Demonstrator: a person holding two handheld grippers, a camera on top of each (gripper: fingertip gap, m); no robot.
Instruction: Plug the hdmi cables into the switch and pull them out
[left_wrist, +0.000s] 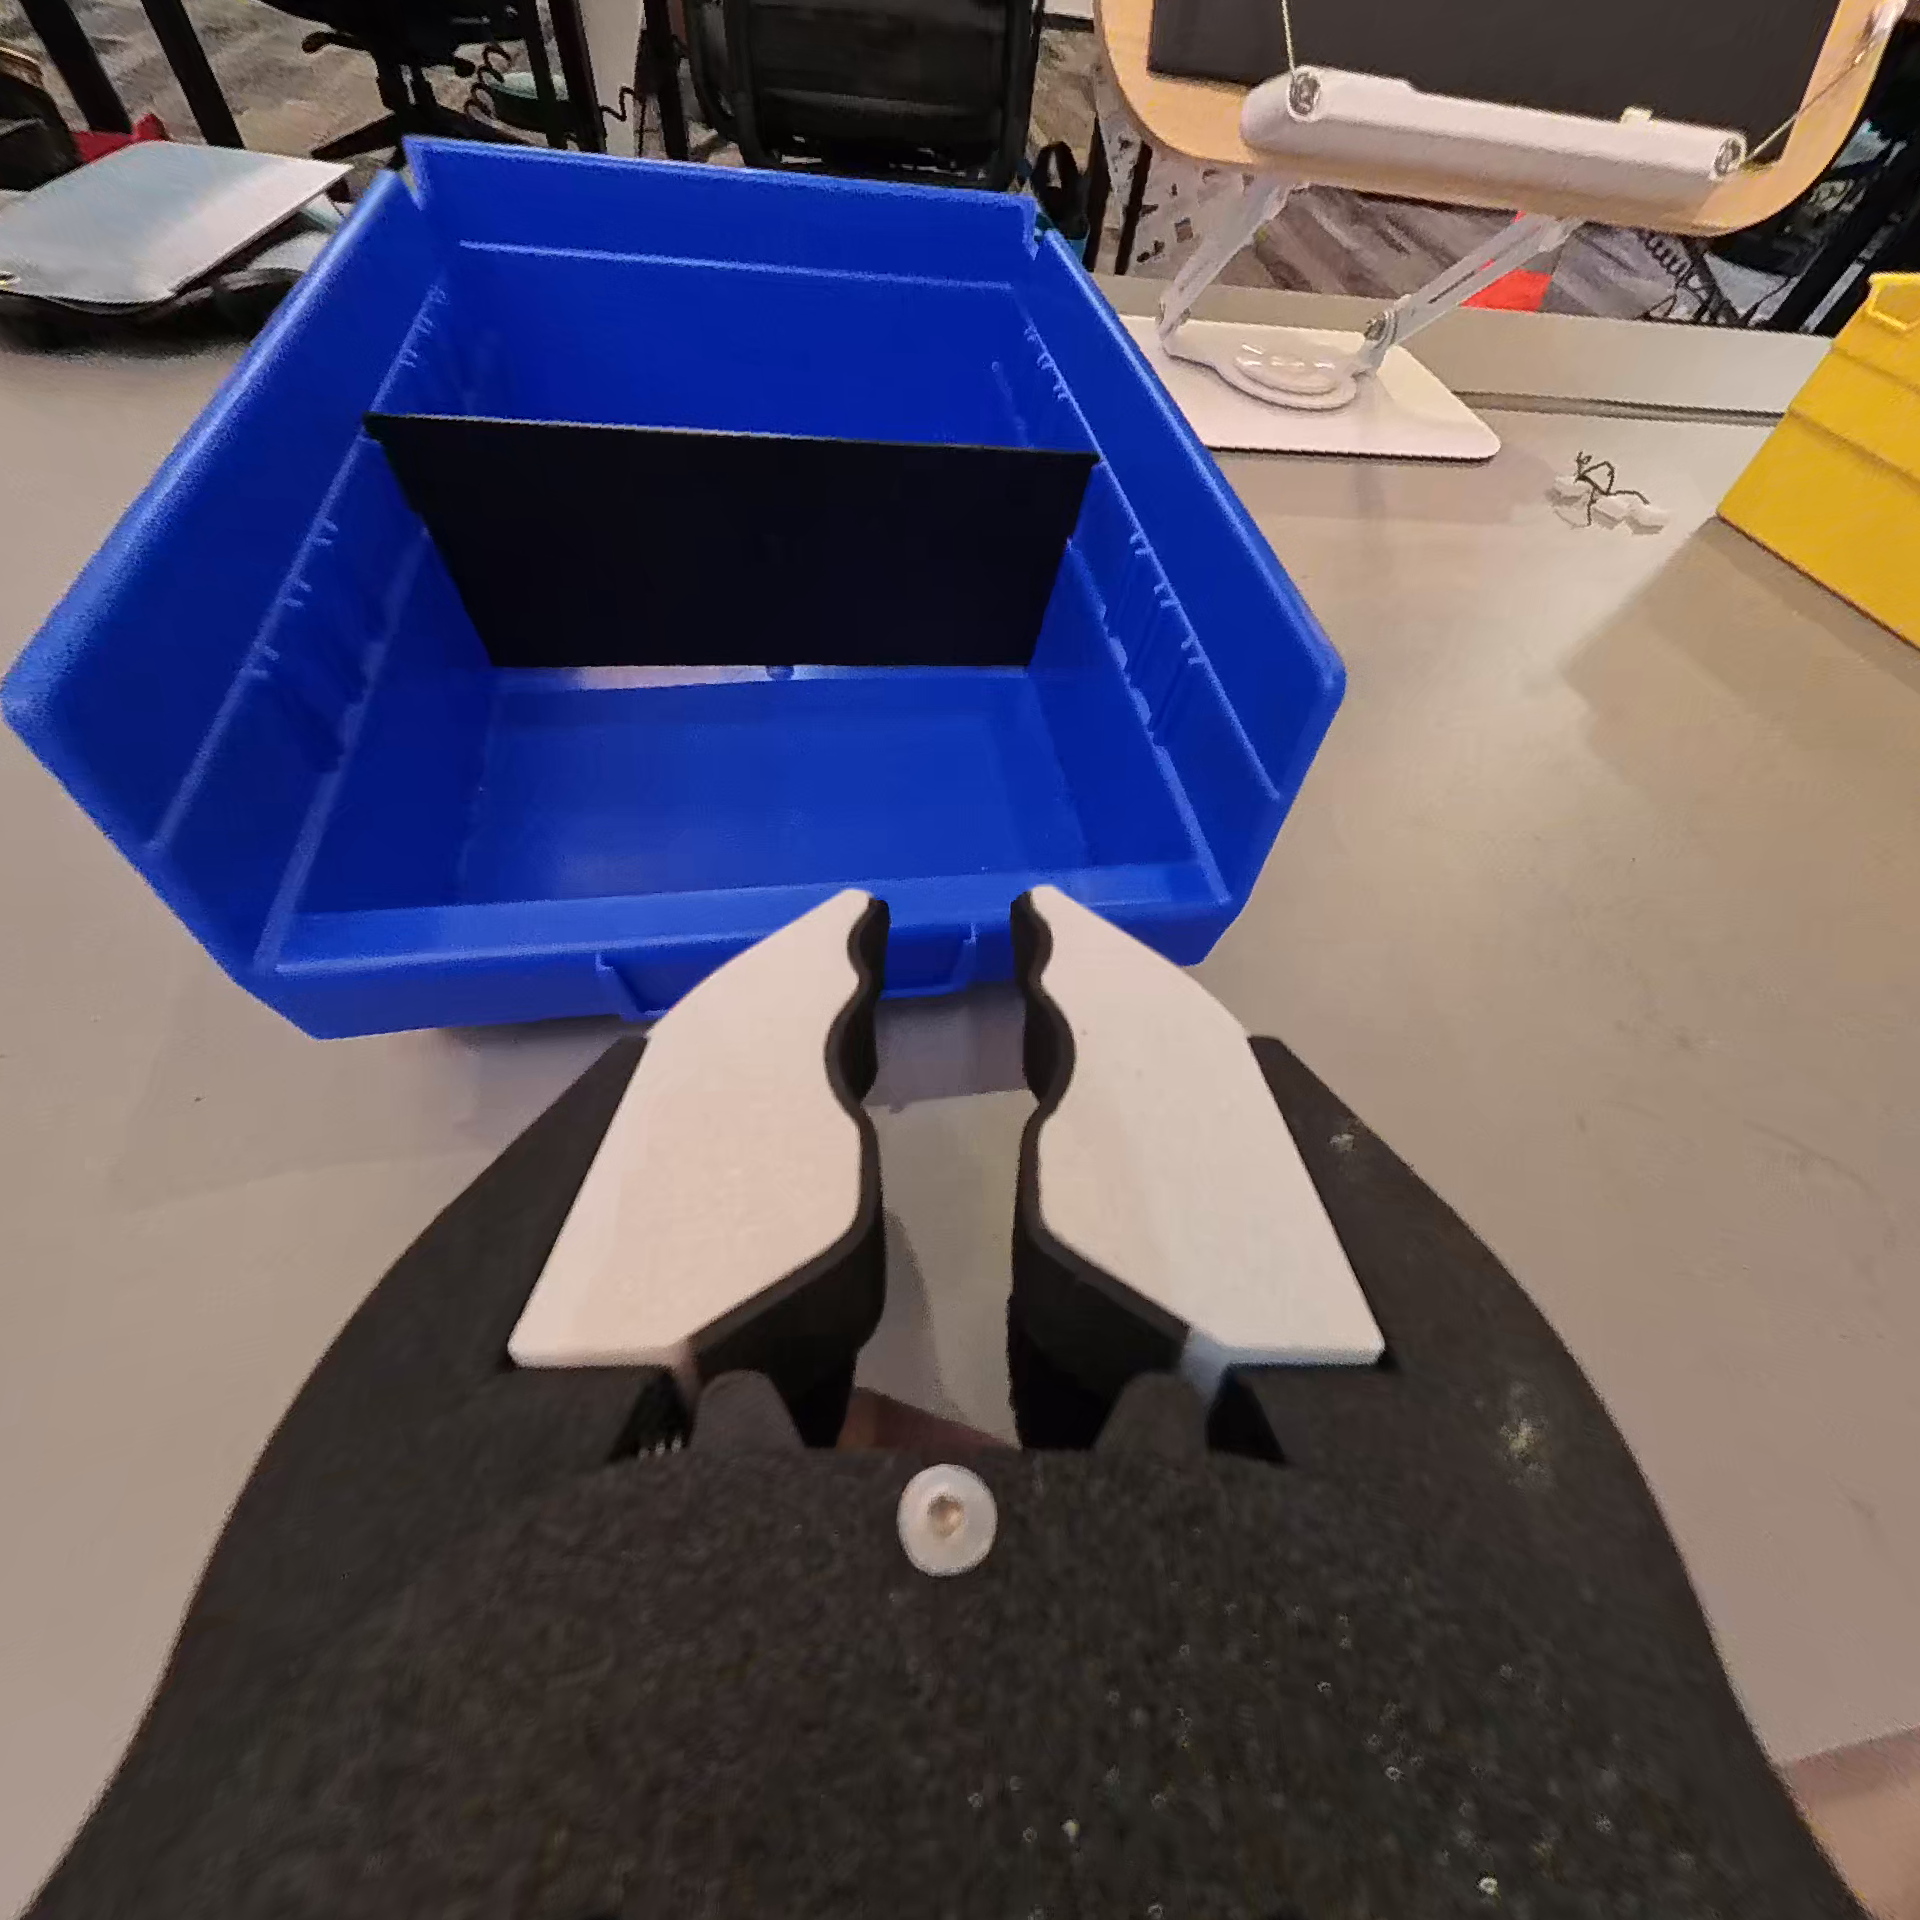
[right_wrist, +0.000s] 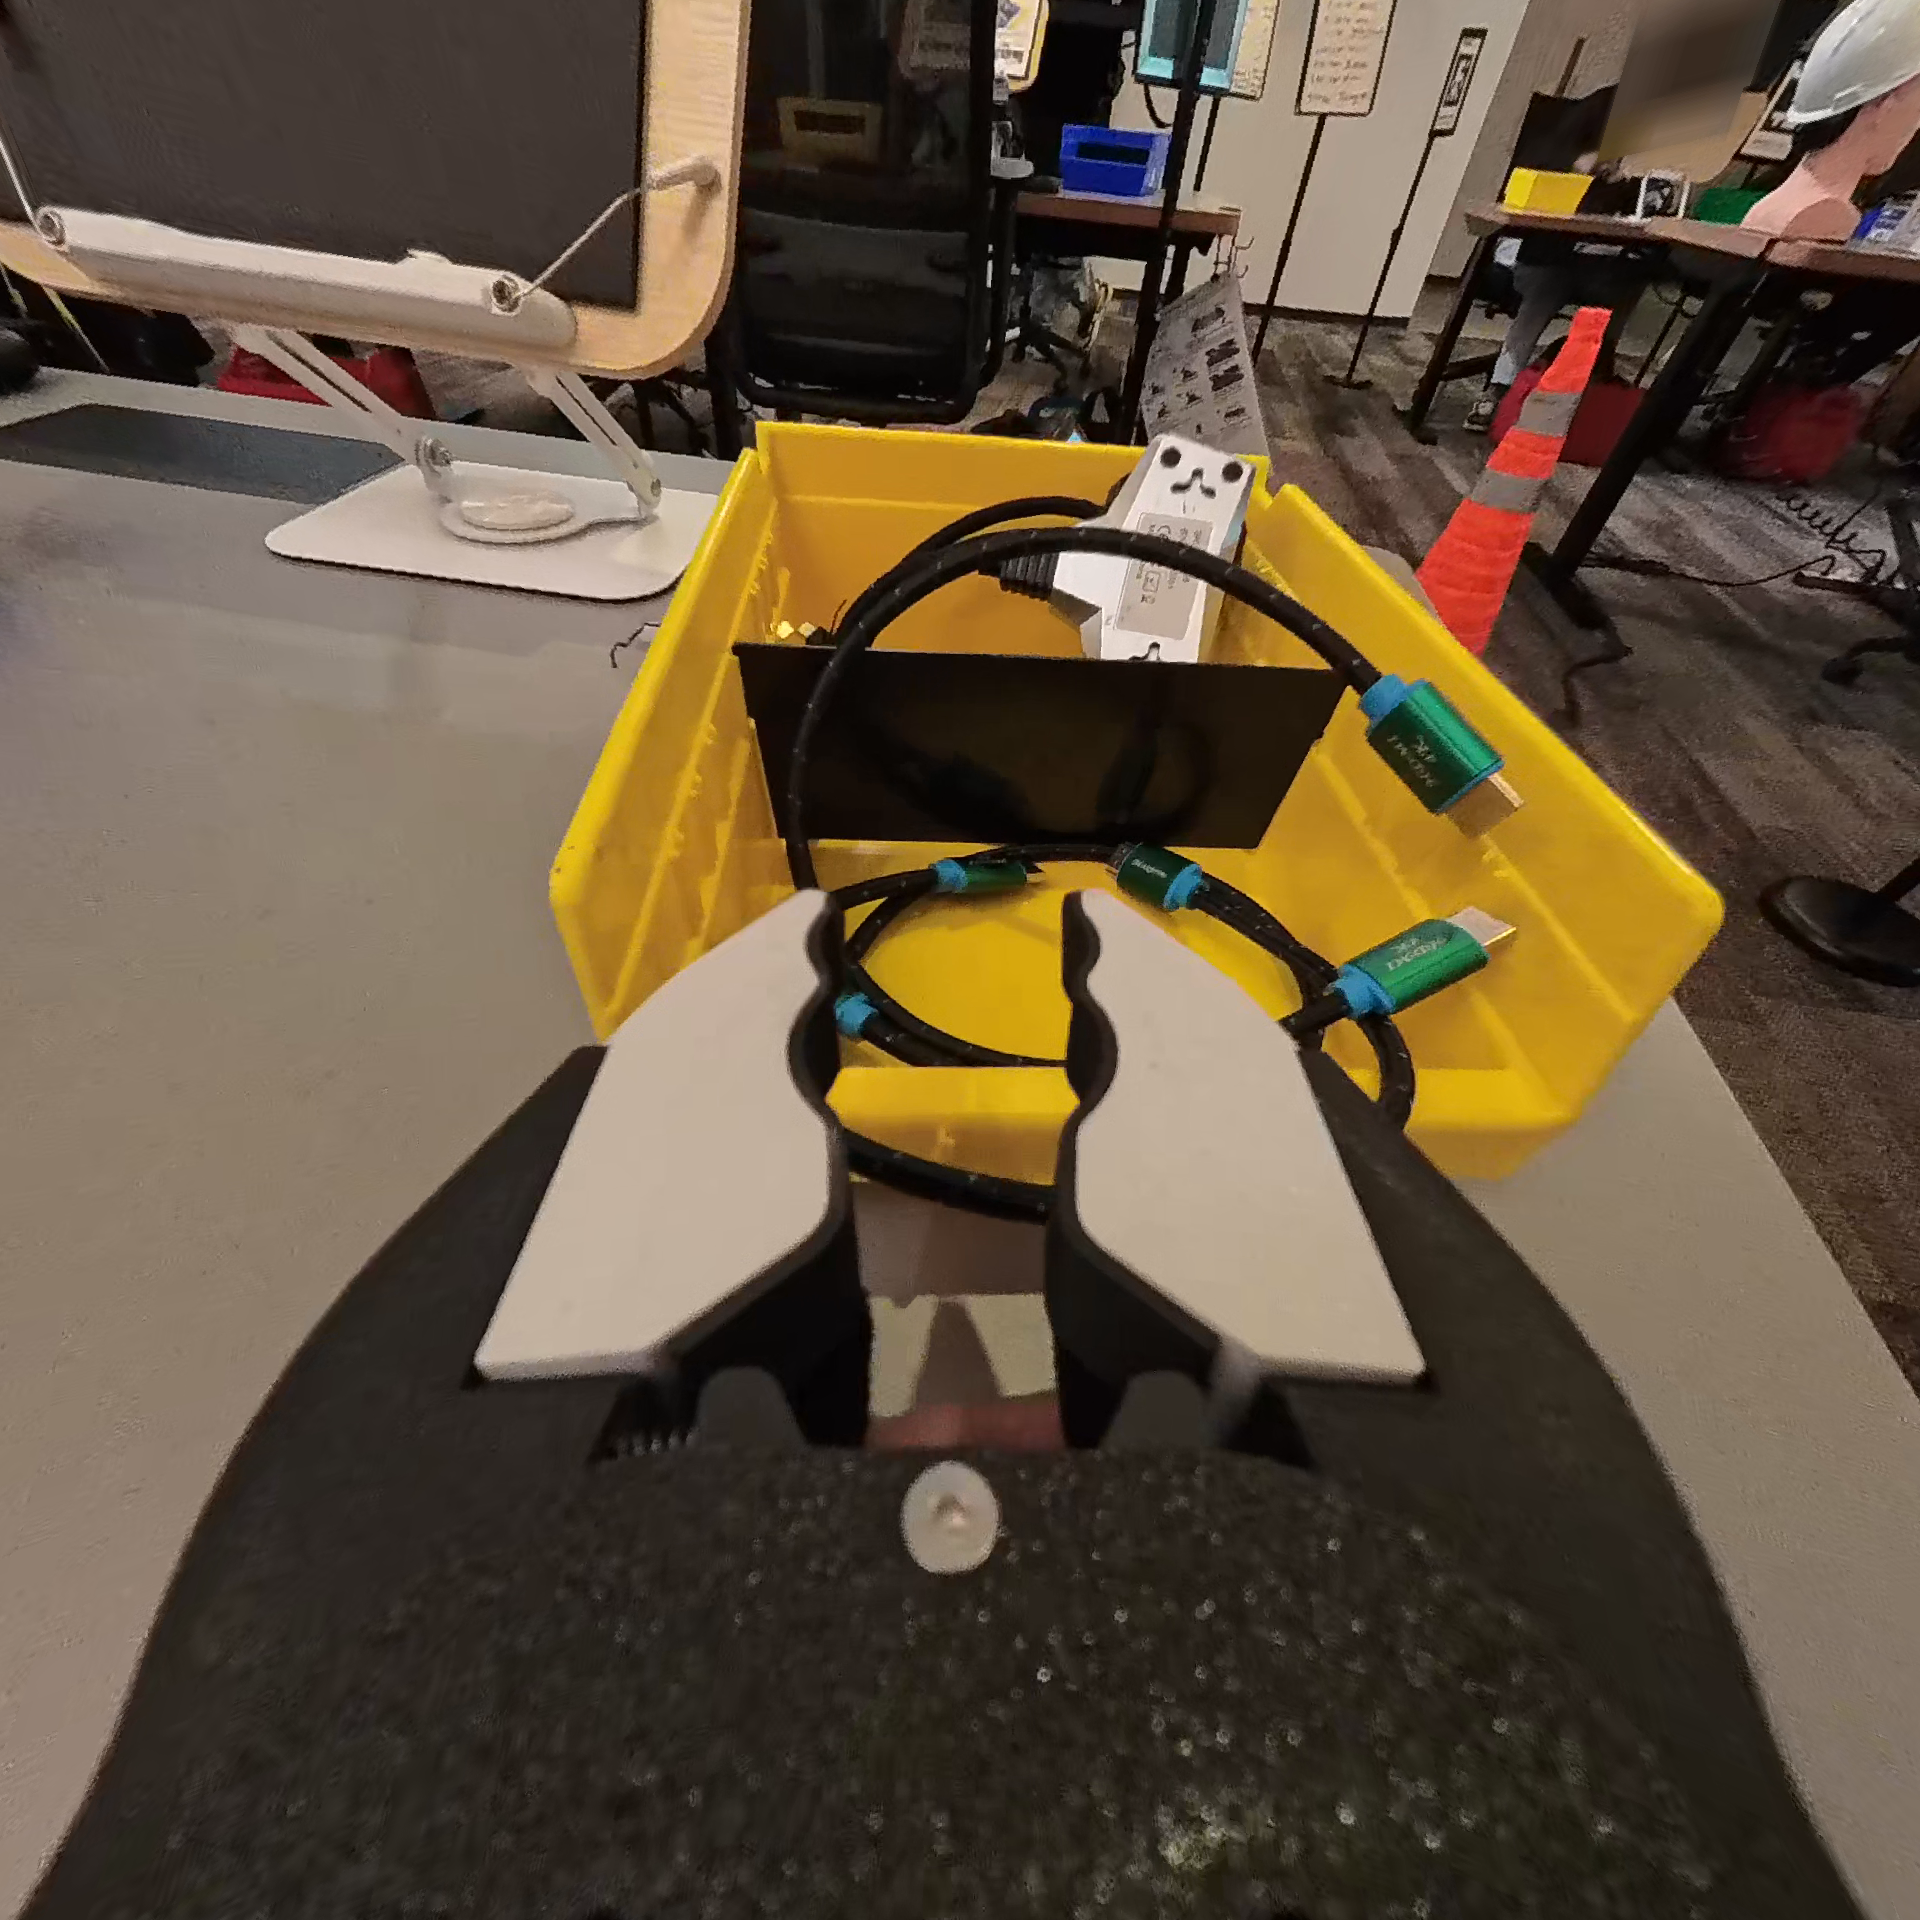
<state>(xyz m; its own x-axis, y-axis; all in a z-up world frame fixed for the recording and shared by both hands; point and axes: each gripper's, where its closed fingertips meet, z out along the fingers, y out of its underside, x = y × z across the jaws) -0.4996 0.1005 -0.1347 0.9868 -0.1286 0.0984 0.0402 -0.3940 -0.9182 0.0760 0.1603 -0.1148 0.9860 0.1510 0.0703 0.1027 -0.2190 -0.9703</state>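
My left hand-held gripper (left_wrist: 948, 914) hangs low over the grey bench (left_wrist: 1558, 935), its two white fingers apart with nothing between them. Straight ahead of its tips sits a blue bin (left_wrist: 156, 707), the near lip just beyond the fingertips. A black divider (left_wrist: 738, 551) stands upright across the bin's middle, splitting it into a near and a far compartment; the near one shows only bare blue floor. Off to the right of this gripper, well apart, I catch the corner of a yellow bin (left_wrist: 1829, 457), and beyond the blue bin to the right a white stand (left_wrist: 1340, 395) rests on the bench.

Over on my right hand-held gripper (right_wrist: 948, 914), the fingers are also spread, gripping nothing, tips hovering right at the near lip of the yellow bin (right_wrist: 1621, 894). This bin has its own black divider (right_wrist: 1039, 758) across it. Behind the divider, in the far compartment, the silver hdmi switch (right_wrist: 1164, 561) leans tilted against the back wall, with one black braided hdmi cable (right_wrist: 831, 707) plugged into its left side. That cable arcs forward over the divider, and a green connector (right_wrist: 1439, 753) with a gold tip pokes out over the bin's right wall, ahead and to the right of my fingers. In the near compartment a second green connector (right_wrist: 1418, 961) lies just right of my right finger, among coiled cable loops, one of which sags over the front lip toward me. Whether both connectors belong to one cable I cannot tell.
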